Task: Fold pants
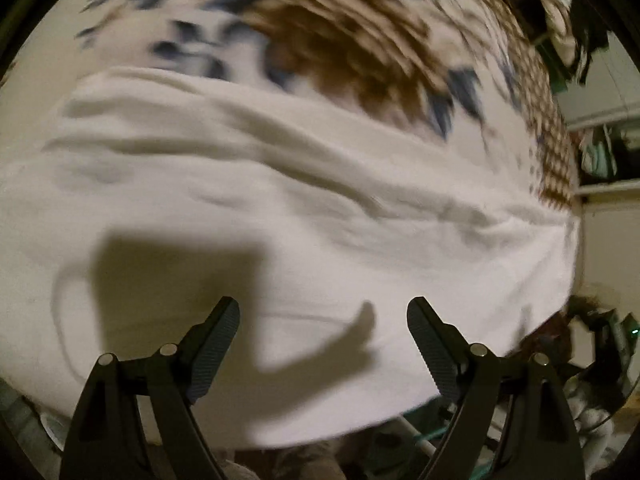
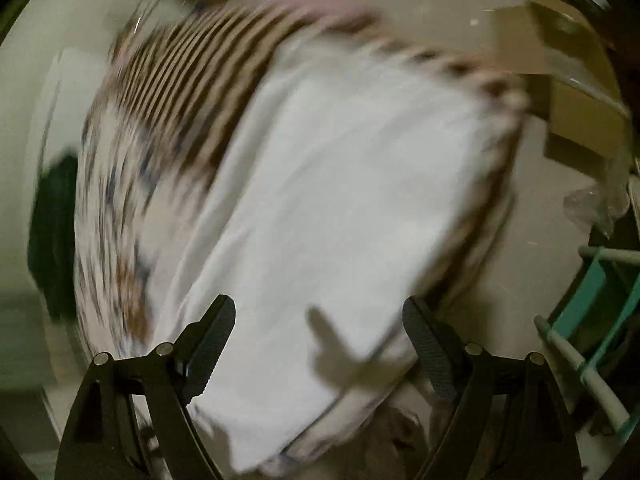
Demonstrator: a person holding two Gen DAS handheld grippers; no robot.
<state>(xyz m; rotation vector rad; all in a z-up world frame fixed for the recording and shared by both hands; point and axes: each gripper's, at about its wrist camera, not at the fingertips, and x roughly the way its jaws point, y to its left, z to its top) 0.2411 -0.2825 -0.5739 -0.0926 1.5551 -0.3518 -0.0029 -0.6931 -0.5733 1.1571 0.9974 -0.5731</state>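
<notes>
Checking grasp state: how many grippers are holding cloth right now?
0. The left gripper hangs open above the white pants, fingers apart, nothing between them. The right gripper is open too, above the same pants on the patterned blanket.

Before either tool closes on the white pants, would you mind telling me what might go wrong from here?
1. Both tools, left and right, are open and hold nothing; closing low might also pinch the patterned blanket under the white pants.
2. The pants lie near the edge, so a pull may drag them off.
3. Both views are motion-blurred; aim may suffer.
</notes>
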